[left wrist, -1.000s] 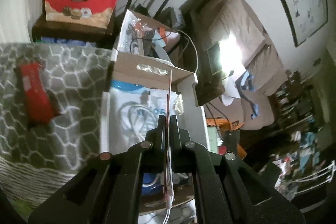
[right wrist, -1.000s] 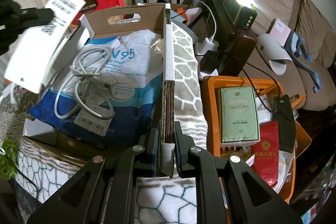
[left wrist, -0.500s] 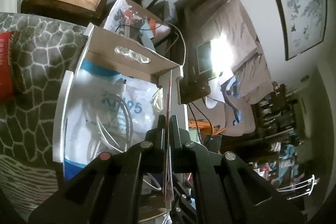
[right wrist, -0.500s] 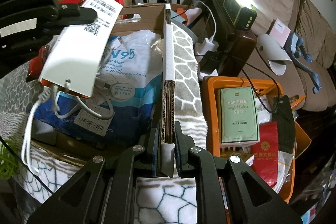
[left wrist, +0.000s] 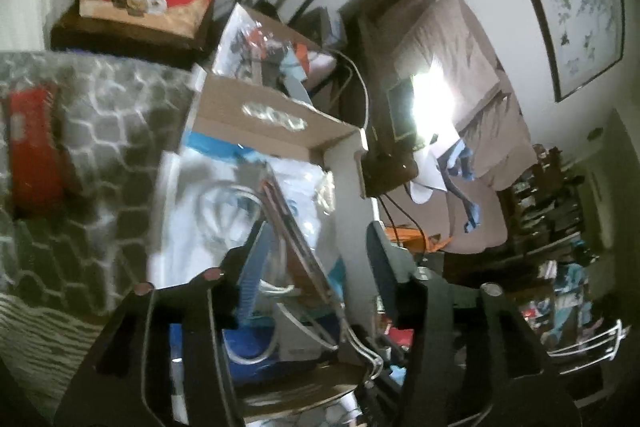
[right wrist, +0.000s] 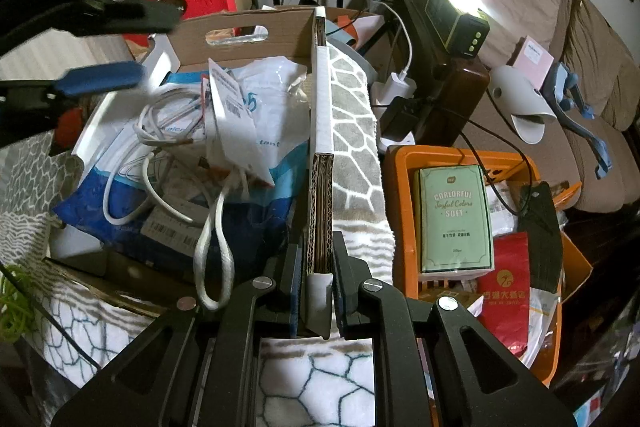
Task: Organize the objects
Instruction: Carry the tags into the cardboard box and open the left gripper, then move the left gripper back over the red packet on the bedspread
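- Now the left gripper (left wrist: 316, 239) is opening over the cardboard box (right wrist: 240, 27); the white packet (right wrist: 236, 123) with its cable lies inside, seemingly free of the pads.
- Right gripper (right wrist: 320, 267) clamps the box's side wall.

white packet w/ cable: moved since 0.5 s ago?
Yes. In the right wrist view the white packet has dropped from the left gripper, whose jaws are opening, down into the cardboard box, onto the blue-and-white bag.
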Demonstrator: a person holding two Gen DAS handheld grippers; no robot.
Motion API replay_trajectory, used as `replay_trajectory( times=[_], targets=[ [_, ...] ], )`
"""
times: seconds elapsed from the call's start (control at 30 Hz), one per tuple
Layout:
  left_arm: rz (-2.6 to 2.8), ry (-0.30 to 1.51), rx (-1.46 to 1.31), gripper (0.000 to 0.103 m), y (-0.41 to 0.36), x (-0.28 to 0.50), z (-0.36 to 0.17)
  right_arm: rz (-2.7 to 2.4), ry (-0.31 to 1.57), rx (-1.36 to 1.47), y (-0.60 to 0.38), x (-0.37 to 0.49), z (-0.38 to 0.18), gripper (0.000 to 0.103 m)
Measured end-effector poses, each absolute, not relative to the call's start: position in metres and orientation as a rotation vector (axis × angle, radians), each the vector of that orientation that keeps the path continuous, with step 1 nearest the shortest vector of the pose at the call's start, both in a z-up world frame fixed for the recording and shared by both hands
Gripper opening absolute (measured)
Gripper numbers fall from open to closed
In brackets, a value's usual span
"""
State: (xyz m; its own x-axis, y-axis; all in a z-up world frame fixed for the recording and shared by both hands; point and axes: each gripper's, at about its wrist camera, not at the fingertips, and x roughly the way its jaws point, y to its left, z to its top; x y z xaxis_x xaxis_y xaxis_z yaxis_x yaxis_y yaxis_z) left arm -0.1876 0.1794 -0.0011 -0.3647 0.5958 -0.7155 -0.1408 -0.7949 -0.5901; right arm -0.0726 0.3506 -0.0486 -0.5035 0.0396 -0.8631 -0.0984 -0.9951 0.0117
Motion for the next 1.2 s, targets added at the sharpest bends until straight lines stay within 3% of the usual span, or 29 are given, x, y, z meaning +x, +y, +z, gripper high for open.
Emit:
replay_trajectory(
  times=[0.07,0.17,0.33,0.57,0.77,1.2],
  targets=[
    [2.247,-0.575,-1.401,0.057,0.167,-0.186,0.008,2.654,0.090,-1.521,0.349,-0.073,-0.049,0.013],
    [2.310,-0.517,-1.391,0.077,0.152,-0.187,0.014,2.655,0.090,-1.521,0.349,-0.073,-0.049,0.013],
    [2.386,-0.460,-1.408,0.082,0.123,-0.190,0.016,2.653,0.088,-1.521,0.349,-0.073,-0.049,0.013],
    [2.476,-0.333,-1.478,0.097,0.097,-0.194,0.012,2.653,0.087,-1.522,0.351,-0.072,-0.048,0.013],
    [2.554,-0.239,-1.541,0.097,0.074,-0.199,0.005,2.653,0.088,-1.522,0.350,-0.073,-0.048,0.013],
    [2.600,-0.340,-1.695,0.097,0.051,-0.238,-0.044,2.646,0.063,-1.516,0.357,-0.070,-0.048,0.014]
  ],
)
